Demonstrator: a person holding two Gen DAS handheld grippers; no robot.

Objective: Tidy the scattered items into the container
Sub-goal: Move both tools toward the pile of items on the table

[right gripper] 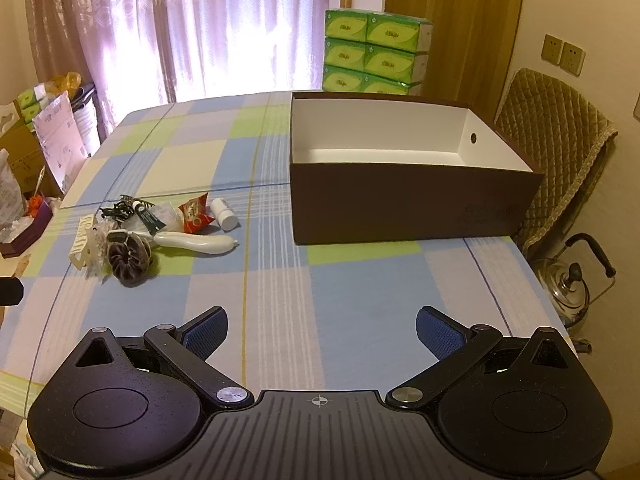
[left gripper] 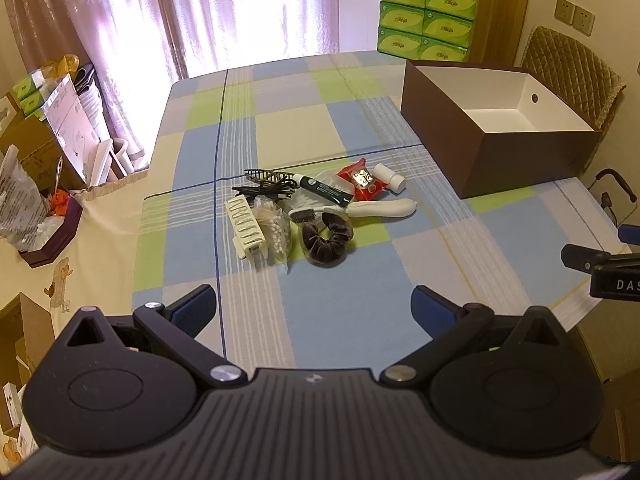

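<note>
A cluster of small items lies mid-table: a cream hair claw (left gripper: 245, 226), a bag of cotton swabs (left gripper: 276, 230), a brown scrunchie (left gripper: 327, 239), a white brush handle (left gripper: 384, 208), a red packet (left gripper: 362, 181), a small white bottle (left gripper: 390, 177), a dark green tube (left gripper: 324, 189) and a black cable (left gripper: 262, 190). The brown box (left gripper: 480, 152) with a white inside stands empty at the right. My left gripper (left gripper: 314, 306) hangs open, short of the cluster. My right gripper (right gripper: 322, 330) is open over bare cloth, the scrunchie (right gripper: 130, 258) to its left and the box (right gripper: 400, 208) ahead.
A checked cloth (left gripper: 340, 320) covers the table. Green tissue packs (left gripper: 426, 18) are stacked behind the box. A quilted chair back (right gripper: 556, 152) and a steel kettle (right gripper: 572, 284) stand at the right. Cardboard boxes and bags (left gripper: 44, 152) crowd the left side by the curtain.
</note>
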